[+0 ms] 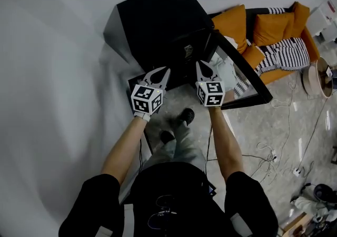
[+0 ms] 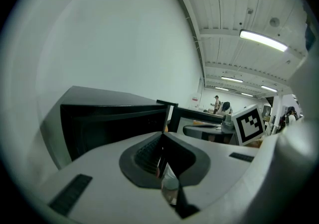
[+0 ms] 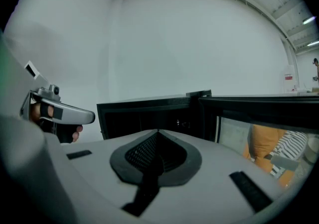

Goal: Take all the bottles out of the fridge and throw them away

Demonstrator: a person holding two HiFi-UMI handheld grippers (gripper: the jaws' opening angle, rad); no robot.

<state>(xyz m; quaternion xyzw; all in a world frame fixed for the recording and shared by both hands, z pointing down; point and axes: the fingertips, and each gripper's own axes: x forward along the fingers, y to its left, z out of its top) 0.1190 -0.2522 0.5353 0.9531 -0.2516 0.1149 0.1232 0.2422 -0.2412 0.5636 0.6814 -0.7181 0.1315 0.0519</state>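
From above, a black fridge (image 1: 158, 20) stands against a white wall, its door (image 1: 247, 80) swung open toward an orange sofa (image 1: 274, 30). Only the left gripper view shows ceiling lights (image 2: 263, 40). The left gripper (image 1: 164, 72) and right gripper (image 1: 202, 67) hover before the fridge, jaws together, empty. No view makes out any bottles in the dark interior.

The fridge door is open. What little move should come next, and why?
Probably ease the right gripper into the dark opening of the small black fridge, parting its jaws. The glass door stands open, and both it and the left gripper wait outside, jaws together, holding nothing.
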